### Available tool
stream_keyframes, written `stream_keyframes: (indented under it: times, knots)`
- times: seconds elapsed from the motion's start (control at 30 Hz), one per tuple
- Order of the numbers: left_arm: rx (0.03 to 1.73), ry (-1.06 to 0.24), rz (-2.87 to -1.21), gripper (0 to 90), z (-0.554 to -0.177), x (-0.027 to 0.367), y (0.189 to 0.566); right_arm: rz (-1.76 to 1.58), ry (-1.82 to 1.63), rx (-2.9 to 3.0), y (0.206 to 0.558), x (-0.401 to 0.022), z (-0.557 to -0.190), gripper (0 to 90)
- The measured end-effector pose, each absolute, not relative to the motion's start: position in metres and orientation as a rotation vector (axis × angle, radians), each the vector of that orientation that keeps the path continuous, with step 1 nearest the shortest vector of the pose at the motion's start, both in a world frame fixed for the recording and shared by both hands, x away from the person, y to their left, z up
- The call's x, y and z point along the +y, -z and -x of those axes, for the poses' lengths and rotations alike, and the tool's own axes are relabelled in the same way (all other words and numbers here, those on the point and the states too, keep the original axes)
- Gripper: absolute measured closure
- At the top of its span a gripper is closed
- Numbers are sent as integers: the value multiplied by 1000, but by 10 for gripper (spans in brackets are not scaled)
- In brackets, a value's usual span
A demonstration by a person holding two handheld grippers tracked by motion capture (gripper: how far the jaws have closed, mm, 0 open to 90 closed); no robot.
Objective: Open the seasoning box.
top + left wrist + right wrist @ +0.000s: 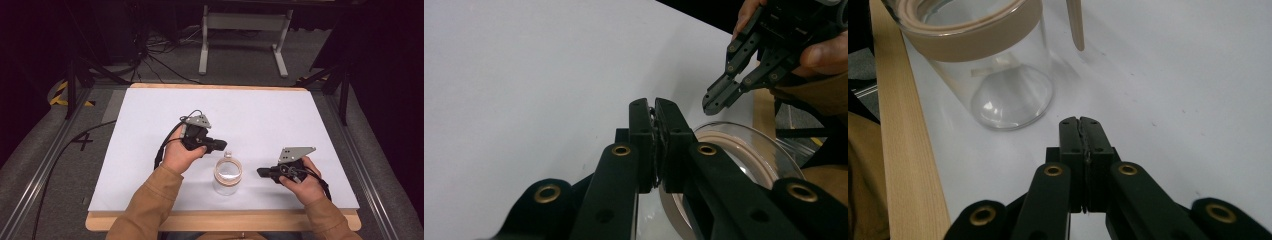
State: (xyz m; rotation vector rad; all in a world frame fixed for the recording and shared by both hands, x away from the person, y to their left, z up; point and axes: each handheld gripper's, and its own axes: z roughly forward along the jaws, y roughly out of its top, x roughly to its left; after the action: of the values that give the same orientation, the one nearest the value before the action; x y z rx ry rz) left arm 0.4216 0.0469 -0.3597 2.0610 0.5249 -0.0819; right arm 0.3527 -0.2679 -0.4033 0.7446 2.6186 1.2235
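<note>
Glass jar [227,176] stands near the white bench's [150,150] front edge, between both tools; left hand-held gripper [223,145] pinches a thin lid just above its rim, right hand-held gripper [260,172] closed, empty.

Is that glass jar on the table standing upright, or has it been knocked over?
Upright. The glass jar stands on its round base on the white table, its tan-banded open mouth facing up.

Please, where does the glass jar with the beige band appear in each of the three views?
High view: glass jar at bottom centre, between both grippers.
Left gripper view: lower right, behind the jaws.
Right gripper view: upper left.
Shared landmark: the white table surface.
</note>
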Motion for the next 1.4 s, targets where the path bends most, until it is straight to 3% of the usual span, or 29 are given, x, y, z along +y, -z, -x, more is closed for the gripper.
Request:
stream_keyframes:
  times: [0.67, 1.4]
  knots:
    - [522, 115, -2073, 872, -423, 35, 366, -717, -1222, 2644, 406, -261, -349, 900]
    - [554, 128, -2074, 871, -424, 35, 367, -537, -1282, 2681, 380, -232, -323, 900]
